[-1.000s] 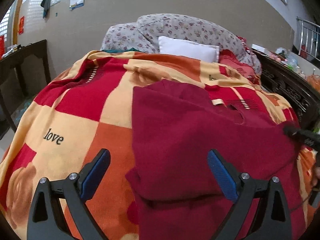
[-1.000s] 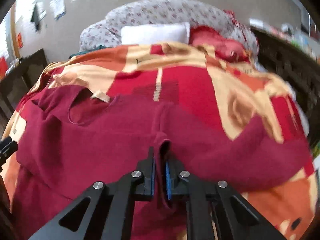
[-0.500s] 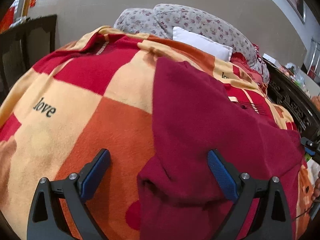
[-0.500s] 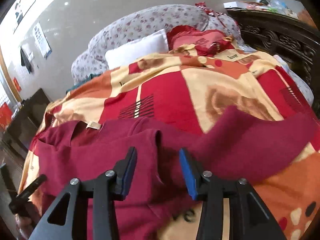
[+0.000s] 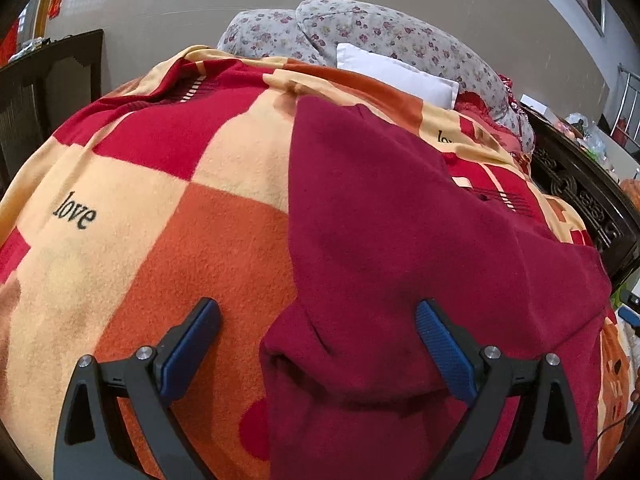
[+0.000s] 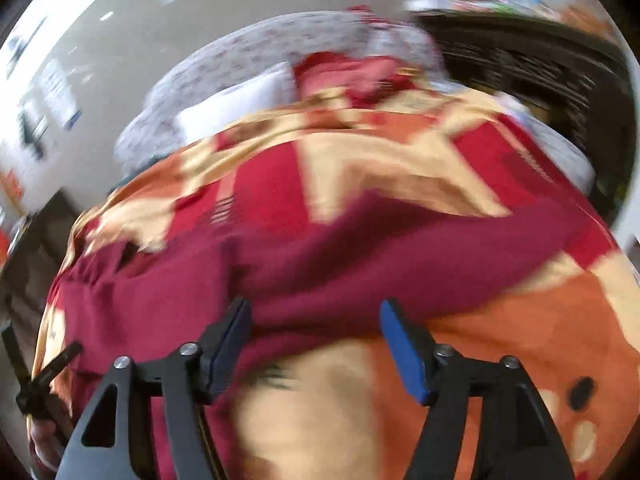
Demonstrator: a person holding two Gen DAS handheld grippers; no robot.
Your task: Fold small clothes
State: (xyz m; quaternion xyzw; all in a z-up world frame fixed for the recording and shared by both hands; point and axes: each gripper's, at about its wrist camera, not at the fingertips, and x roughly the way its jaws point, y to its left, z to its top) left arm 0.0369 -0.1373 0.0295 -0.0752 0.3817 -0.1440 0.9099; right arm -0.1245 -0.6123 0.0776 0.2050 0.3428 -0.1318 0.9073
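Note:
A dark red garment [image 5: 400,240] lies on a bed's checked red, orange and cream blanket [image 5: 200,248]. Its left side is folded over into a straight edge. My left gripper [image 5: 316,344] is open and empty, its jaws astride a rumpled fold at the garment's near left edge. In the right wrist view, which is blurred, the garment [image 6: 280,264] lies with one sleeve stretched to the right. My right gripper [image 6: 316,344] is open and empty over the garment's near edge.
A floral pillow [image 5: 360,32] and a white pillow [image 5: 396,76] lie at the head of the bed. Dark carved wooden furniture [image 5: 580,192] stands along the right side. A dark table [image 5: 52,76] stands at the left by the wall.
My right gripper was shut on the garment's fabric, then opened and let it go. It has moved right along the near edge. My left gripper stayed open and shifted closer over the blanket.

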